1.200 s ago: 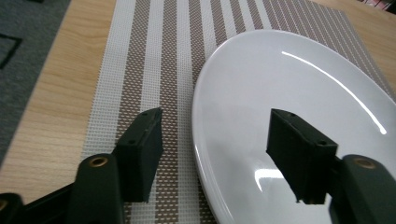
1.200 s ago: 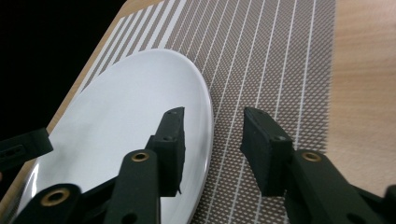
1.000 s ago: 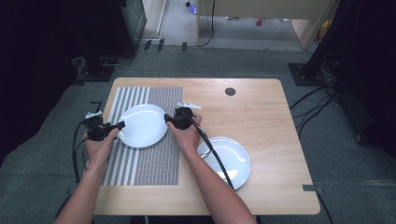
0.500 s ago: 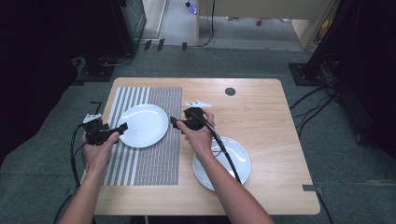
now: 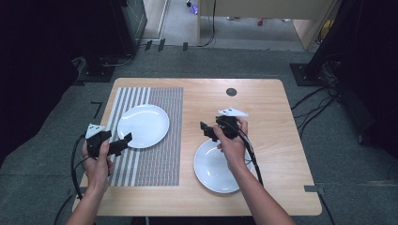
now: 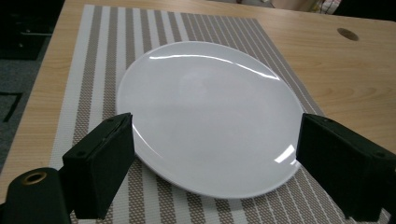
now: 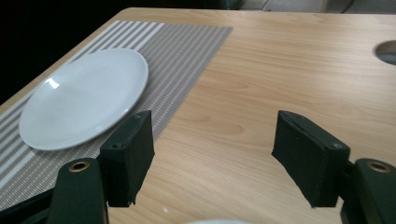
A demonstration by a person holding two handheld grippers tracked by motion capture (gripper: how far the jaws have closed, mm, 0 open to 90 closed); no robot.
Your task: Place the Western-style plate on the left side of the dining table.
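White plate seen on striped placemat, left part of bench; round, glossy, shallow, empty. Left gripper held just off its near rim, fingers lately spread, apart, nothing between. Right gripper fingers likewise parted, over bare wood above a second white plate.

both claws, left claw and right claw, just opened, gripping nothing.

Two plain white plates, a brown-and-white striped placemat, a light wood table, black grippers.
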